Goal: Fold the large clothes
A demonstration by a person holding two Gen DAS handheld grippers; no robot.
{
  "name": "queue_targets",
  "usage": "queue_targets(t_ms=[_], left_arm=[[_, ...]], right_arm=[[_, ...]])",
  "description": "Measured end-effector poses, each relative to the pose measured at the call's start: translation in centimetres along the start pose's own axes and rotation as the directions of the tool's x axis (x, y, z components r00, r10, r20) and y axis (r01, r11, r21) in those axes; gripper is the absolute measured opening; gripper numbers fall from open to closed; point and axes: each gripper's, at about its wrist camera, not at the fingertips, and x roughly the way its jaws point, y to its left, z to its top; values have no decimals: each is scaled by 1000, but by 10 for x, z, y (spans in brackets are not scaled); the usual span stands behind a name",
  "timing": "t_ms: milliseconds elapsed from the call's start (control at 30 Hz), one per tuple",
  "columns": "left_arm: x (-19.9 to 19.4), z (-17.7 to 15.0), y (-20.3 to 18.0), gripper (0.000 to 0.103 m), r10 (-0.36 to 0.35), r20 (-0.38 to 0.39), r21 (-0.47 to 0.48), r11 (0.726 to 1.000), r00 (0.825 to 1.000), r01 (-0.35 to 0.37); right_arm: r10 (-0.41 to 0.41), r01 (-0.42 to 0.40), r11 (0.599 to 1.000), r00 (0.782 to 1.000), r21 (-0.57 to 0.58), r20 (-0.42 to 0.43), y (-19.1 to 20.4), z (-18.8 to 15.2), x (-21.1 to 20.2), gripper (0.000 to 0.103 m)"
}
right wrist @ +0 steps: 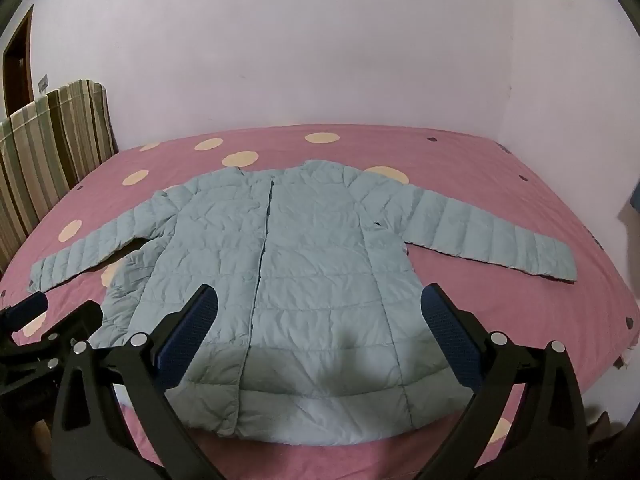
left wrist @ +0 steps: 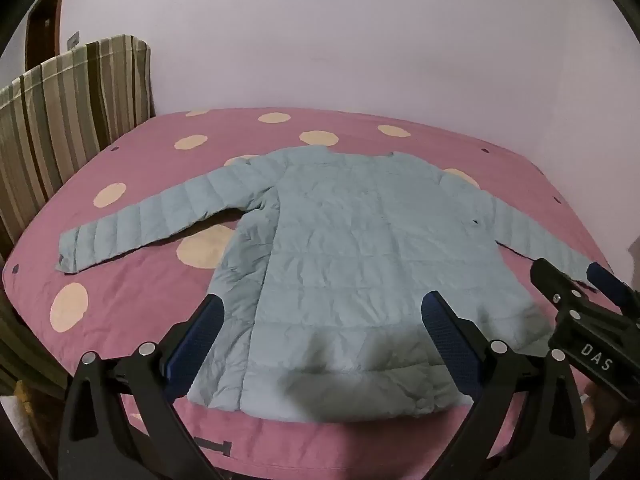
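A light blue quilted jacket [left wrist: 360, 248] lies flat on the pink bed, front up, with both sleeves spread out to the sides; it also shows in the right wrist view [right wrist: 312, 264]. My left gripper [left wrist: 322, 306] is open and empty, held above the jacket's hem. My right gripper [right wrist: 320, 298] is open and empty, also above the hem. The right gripper [left wrist: 588, 300] shows at the right edge of the left wrist view, near the right sleeve's cuff. The left gripper [right wrist: 44, 320] shows at the lower left of the right wrist view.
The bed has a pink cover [left wrist: 132, 288] with cream dots and fills most of both views. A striped cushion or headboard [left wrist: 68, 120] stands at the left end of the bed. A plain wall [left wrist: 360, 40] runs behind the bed.
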Motion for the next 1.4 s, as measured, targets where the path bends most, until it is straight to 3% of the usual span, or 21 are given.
queue_targets(t_ms=[100, 267, 1400], left_arm=[[-2, -1, -5, 98, 13, 3, -9, 1000, 1000, -13], [2, 3, 4, 98, -30, -11, -42, 999, 999, 29], [6, -1, 9, 98, -11, -31, -45, 999, 999, 10]], right_arm=[[-2, 2, 1000, 1000, 2, -2, 1, 0, 0, 101], [3, -3, 1000, 1000, -2, 2, 1, 0, -1, 101], [3, -3, 1000, 1000, -2, -3, 3, 1, 3, 101]])
